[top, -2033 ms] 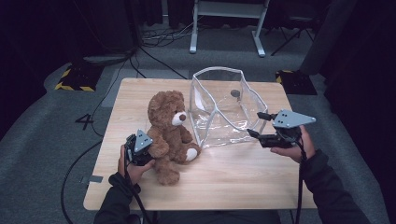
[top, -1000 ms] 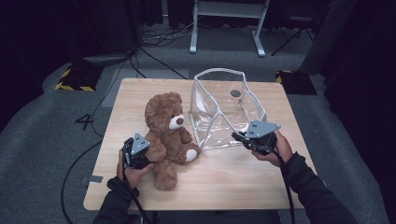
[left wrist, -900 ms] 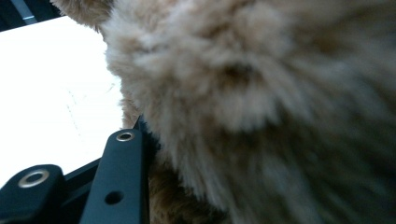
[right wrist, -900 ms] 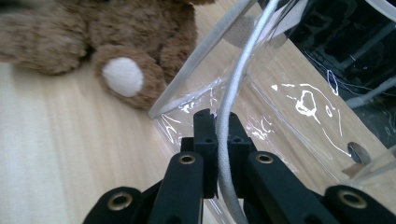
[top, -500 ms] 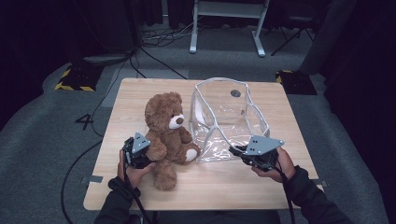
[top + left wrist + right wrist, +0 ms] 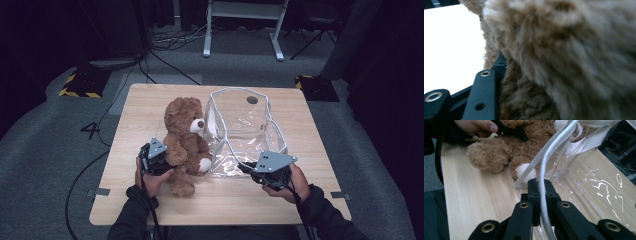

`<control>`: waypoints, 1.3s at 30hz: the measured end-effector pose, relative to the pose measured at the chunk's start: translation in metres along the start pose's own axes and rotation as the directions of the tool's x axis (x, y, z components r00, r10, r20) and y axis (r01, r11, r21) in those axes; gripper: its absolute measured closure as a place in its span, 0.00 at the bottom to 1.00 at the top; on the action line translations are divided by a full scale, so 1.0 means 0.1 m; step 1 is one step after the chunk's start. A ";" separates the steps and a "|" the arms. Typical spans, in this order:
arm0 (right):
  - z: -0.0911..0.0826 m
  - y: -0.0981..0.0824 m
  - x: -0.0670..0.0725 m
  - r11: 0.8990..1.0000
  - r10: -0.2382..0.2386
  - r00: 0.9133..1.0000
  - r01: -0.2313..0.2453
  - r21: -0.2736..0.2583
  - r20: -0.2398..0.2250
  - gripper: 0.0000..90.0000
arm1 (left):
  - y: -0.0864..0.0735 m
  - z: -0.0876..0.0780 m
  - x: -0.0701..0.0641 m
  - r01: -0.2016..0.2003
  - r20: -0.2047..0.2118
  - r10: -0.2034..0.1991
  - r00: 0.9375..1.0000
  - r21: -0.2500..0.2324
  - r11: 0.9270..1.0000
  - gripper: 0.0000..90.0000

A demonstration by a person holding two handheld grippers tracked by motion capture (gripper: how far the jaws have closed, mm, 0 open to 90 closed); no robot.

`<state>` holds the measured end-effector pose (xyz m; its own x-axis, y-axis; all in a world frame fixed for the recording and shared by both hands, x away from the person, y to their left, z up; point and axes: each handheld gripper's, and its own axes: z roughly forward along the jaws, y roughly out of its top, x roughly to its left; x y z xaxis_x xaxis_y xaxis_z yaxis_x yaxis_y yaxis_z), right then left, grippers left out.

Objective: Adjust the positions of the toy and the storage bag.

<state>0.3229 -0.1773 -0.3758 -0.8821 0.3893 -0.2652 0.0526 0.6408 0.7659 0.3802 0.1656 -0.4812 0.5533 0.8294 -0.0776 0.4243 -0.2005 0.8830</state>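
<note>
Teddy bear [image 6: 184,140] seated on counter [image 6: 150,107], your left claw [image 6: 159,162] loosening at its flank, your right claw [image 6: 541,187] clamped on clear bag's [image 6: 247,130] white rim at bear's 3 o'clock

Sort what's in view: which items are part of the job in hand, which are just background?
In play:
- teddy bear, at the left gripper, fur against its jaws
- clear bag, white rim cord pinched by the right gripper

Lying about:
- white stand legs behind the table
- floor cables
- yellow-black striped blocks
</note>
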 end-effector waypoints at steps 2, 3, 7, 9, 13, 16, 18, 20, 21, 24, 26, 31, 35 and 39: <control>-0.05 -0.04 -0.04 1.000 0.013 1.000 -0.013 -0.004 0.006 0.97 | 0.06 0.11 -0.07 -0.013 0.013 0.013 1.000 -0.003 1.000 0.56; -0.08 -0.07 -0.06 1.000 0.023 1.000 -0.023 -0.005 0.013 0.97 | 0.08 0.14 -0.10 -0.020 0.018 0.020 1.000 0.005 1.000 0.56; -0.15 -0.15 -0.17 0.998 0.057 0.998 -0.057 -0.008 0.033 0.97 | 0.19 0.34 -0.19 -0.031 0.042 0.031 0.999 0.003 1.000 0.56; -0.17 -0.17 -0.19 0.998 0.062 0.997 -0.061 -0.009 0.044 0.97 | 0.24 0.42 -0.22 -0.041 0.042 0.040 0.998 0.005 0.999 0.57; -0.21 -0.19 -0.20 0.996 0.082 0.995 -0.079 -0.047 0.064 0.82 | 0.27 0.42 -0.21 -0.064 0.048 0.063 0.997 0.017 0.998 0.60; -0.30 -0.18 -0.22 0.995 0.084 0.993 -0.078 -0.069 0.081 0.69 | 0.24 0.32 -0.14 -0.069 0.059 0.067 0.996 0.021 0.997 0.61; -0.37 -0.19 -0.25 0.996 0.080 0.992 -0.075 -0.056 0.099 0.62 | 0.21 0.23 -0.10 -0.070 0.070 0.068 0.995 0.022 0.997 0.62; -0.47 -0.22 -0.30 0.994 0.097 0.990 -0.091 -0.056 0.101 0.56 | 0.18 0.17 -0.10 -0.086 0.076 0.083 0.994 0.030 0.996 0.61; -0.52 -0.23 -0.32 0.994 0.101 0.990 -0.095 -0.062 0.101 0.53 | 0.17 0.14 -0.10 -0.092 0.084 0.089 0.992 0.033 0.995 0.61; -0.66 -0.28 -0.36 0.989 0.128 0.986 -0.119 -0.083 0.103 0.44 | 0.15 0.08 -0.11 -0.104 0.084 0.099 0.991 0.050 0.993 0.60; -0.76 -0.32 -0.39 0.986 0.146 0.979 -0.132 -0.102 0.142 0.37 | 0.13 0.06 -0.10 -0.100 0.080 0.096 0.992 0.050 0.994 0.60; -1.00 -0.47 -0.52 0.964 0.246 0.941 -0.213 -0.158 0.231 0.31 | 0.11 0.06 -0.09 -0.092 0.078 0.088 0.993 0.046 0.995 0.58; -1.10 -0.61 -0.64 0.959 0.277 0.904 -0.238 -0.153 0.326 0.31 | 0.11 0.07 -0.10 -0.085 0.067 0.082 0.994 0.048 0.995 0.56; -1.18 -0.79 -0.78 0.943 0.329 0.875 -0.283 -0.176 0.356 0.31 | 0.10 0.07 -0.11 -0.074 0.063 0.071 0.995 0.049 0.996 0.54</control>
<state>0.3325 -0.3363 -0.3468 -0.5876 0.7868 -0.1888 0.2163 0.3776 0.9004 0.3837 0.1505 -0.4747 0.6262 0.7784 -0.0435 0.4164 -0.2868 0.8628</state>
